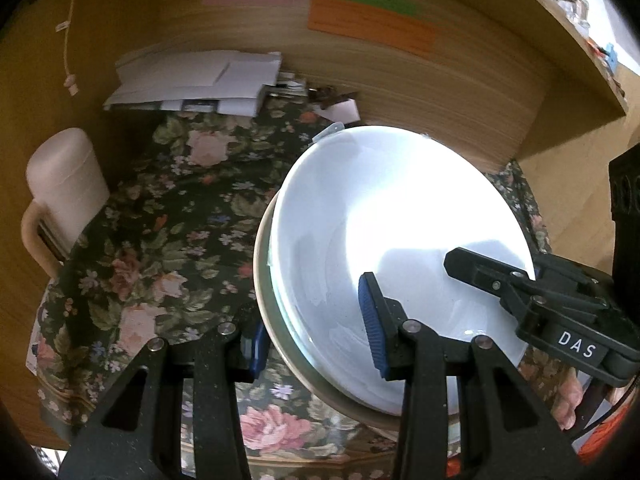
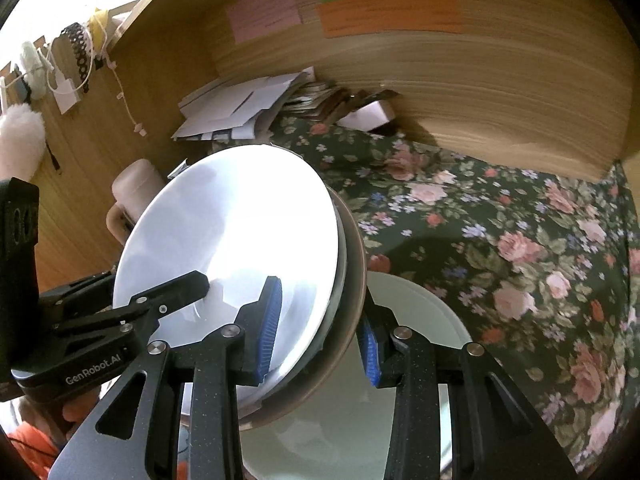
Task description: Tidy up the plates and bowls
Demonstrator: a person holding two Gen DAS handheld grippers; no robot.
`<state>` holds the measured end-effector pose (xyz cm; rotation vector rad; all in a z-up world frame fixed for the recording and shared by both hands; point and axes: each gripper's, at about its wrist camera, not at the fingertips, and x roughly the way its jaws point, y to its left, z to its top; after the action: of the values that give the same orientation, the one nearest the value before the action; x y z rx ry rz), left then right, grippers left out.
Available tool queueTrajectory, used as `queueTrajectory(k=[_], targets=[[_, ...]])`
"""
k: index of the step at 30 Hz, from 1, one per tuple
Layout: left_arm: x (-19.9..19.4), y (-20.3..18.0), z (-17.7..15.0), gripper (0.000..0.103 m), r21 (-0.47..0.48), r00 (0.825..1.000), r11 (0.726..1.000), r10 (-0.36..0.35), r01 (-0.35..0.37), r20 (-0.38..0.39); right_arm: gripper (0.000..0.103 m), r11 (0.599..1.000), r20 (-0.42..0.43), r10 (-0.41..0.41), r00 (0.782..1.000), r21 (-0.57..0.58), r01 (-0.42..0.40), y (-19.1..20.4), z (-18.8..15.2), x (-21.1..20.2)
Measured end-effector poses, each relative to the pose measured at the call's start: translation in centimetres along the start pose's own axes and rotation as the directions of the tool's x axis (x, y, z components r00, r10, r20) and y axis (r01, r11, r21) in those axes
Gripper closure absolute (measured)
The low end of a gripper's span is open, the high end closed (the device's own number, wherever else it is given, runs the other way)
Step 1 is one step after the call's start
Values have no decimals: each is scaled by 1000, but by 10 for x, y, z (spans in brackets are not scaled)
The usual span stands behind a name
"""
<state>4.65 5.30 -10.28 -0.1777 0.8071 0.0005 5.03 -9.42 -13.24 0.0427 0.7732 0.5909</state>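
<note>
A white plate (image 1: 380, 200) (image 2: 232, 220) lies on top of a tan-rimmed dish (image 1: 262, 288) (image 2: 354, 248); together they form a tilted stack held between both grippers. My left gripper (image 1: 314, 340) is shut on the stack's left rim, one blue pad on the white plate and the other under the dish. My right gripper (image 2: 320, 340) is shut on the opposite rim in the same way. Each gripper also shows in the other's view: the right gripper (image 1: 500, 280) and the left gripper (image 2: 172, 292). A pale plate (image 2: 420, 312) lies beneath the stack on the cloth.
A floral tablecloth (image 1: 160, 240) (image 2: 500, 240) covers the table. A beige jug (image 1: 66, 184) stands at the left. Papers (image 1: 192, 80) are piled against the wooden back wall (image 1: 400, 80), which carries coloured notes. A hand (image 1: 568, 400) holds the right gripper.
</note>
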Motion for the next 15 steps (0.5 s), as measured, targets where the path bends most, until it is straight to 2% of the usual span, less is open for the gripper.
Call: queueTrajectory(k=[15], targets=[[14,-36,-16,63,58,998,997,-43,46,-51,71,996,-17,-34,999,80,35,-34,-26,-14]])
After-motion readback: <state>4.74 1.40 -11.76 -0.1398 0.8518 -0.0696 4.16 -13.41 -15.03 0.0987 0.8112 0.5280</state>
